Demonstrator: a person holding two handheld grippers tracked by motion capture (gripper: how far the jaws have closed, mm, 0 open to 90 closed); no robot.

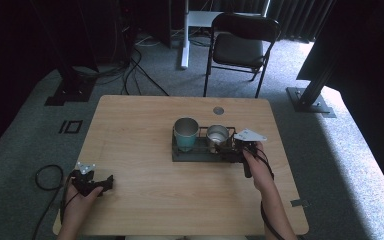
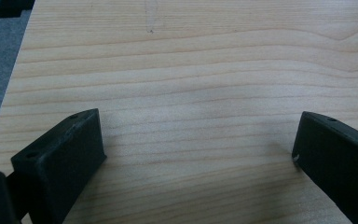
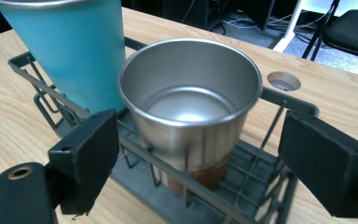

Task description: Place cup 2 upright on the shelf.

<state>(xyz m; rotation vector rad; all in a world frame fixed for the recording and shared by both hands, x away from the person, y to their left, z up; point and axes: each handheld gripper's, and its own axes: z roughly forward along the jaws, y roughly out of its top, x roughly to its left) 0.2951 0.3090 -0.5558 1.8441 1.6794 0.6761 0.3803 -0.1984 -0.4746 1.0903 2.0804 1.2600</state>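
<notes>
- I count two cups: one teal cup [image 1: 186, 133] and one steel cup [image 1: 217, 135], side by side right of the frame's centre.
- One dark wire rack [image 1: 198, 155] holds both cups.
- I hold two grippers: my left gripper [image 1: 111, 181] at lower left, my right gripper [image 1: 223, 147] at the rack.
- One wooden table [image 1: 145, 125].
- One round hole [image 1: 218, 110] near the table's top edge.
- One black chair [image 1: 240, 47] at the top.

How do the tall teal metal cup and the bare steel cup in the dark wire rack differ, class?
The tall teal metal cup is coloured outside; the bare steel cup is plain silver with a brownish base. The teal one rises taller than the steel one. The open right hand-held gripper faces the steel cup, with the teal cup behind. Both stand upright in the dark wire rack.
</notes>
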